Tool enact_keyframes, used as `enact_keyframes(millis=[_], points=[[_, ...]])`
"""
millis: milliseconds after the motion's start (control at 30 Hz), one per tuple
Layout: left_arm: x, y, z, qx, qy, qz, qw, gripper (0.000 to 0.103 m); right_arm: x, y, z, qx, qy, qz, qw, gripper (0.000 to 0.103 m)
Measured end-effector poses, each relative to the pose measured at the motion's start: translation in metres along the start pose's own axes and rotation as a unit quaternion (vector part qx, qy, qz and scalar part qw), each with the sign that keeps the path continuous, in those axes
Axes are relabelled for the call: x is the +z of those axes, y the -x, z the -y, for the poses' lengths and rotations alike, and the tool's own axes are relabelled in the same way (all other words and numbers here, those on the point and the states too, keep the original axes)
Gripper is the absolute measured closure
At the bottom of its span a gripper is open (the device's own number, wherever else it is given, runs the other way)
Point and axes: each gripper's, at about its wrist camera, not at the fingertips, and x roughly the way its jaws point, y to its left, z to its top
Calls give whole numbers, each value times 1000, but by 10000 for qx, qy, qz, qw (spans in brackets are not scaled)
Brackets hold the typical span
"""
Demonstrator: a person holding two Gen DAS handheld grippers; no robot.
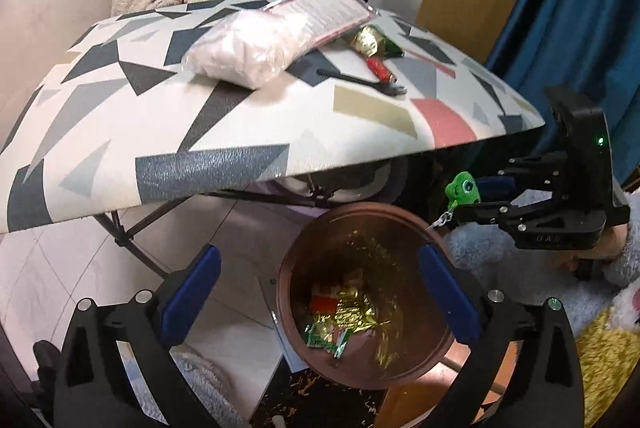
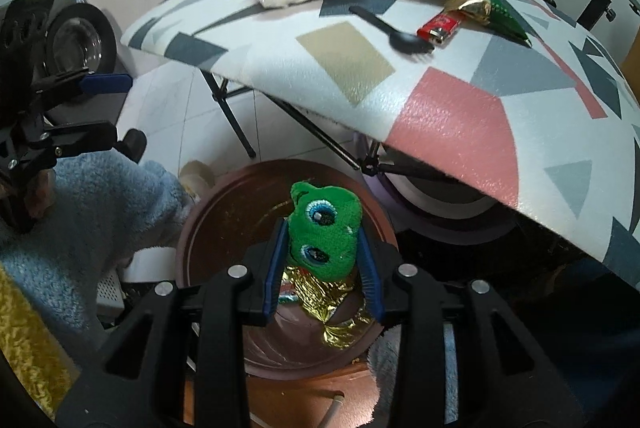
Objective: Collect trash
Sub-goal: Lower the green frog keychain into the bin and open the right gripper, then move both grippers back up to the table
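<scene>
A green plush frog (image 2: 325, 240) with a key chain sits between the blue pads of my right gripper (image 2: 324, 270), which is shut on it right above the brown round bin (image 2: 208, 224). Gold and green wrappers (image 1: 348, 316) lie at the bottom of the bin (image 1: 286, 268). My left gripper (image 1: 320, 292) is open wide over the bin's near side, with nothing between its fingers. The left wrist view shows the right gripper (image 1: 466, 197) coming in from the right with the frog (image 1: 462, 187). In the right wrist view the left gripper (image 2: 120, 108) is at the left edge.
The patterned folding table (image 1: 240, 116) overhangs the bin. On it lie a bag of white stuff (image 1: 248, 48), a pink card package (image 1: 328, 12), a gold-green wrapper (image 1: 372, 42), a red lighter (image 1: 380, 68) and a black plastic spoon (image 2: 392, 28). Fluffy blue sleeves flank the bin.
</scene>
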Motion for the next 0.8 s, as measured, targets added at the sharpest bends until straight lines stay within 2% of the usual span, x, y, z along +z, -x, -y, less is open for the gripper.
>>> enact_keyframes(millis=[67,133,200,233,400,800], points=[[-1,-2,-1,-7,2,-25,10000,6,-1,-1,0,-25,2,-27,10000,65],[-2,-3,-1,-30,23,-42,10000,6,-2,0,1,-32,-21,-16,10000,58],[-2,-4,-3,-73,55,-68,9999,6,-2,0,1,-60,-39,6,10000,40],[-3,-5,-3,-65,59,-75,9999,6,-2,1,2,-108,-56,34,9999,37],[-4,-7,-3,-51,47,-134,9999,6,-2,4,5,-107,-114,118,9998,7],[-5,-6,-8,15,148,-145,9998,6,-2,8,4,-47,-97,195,9998,6]])
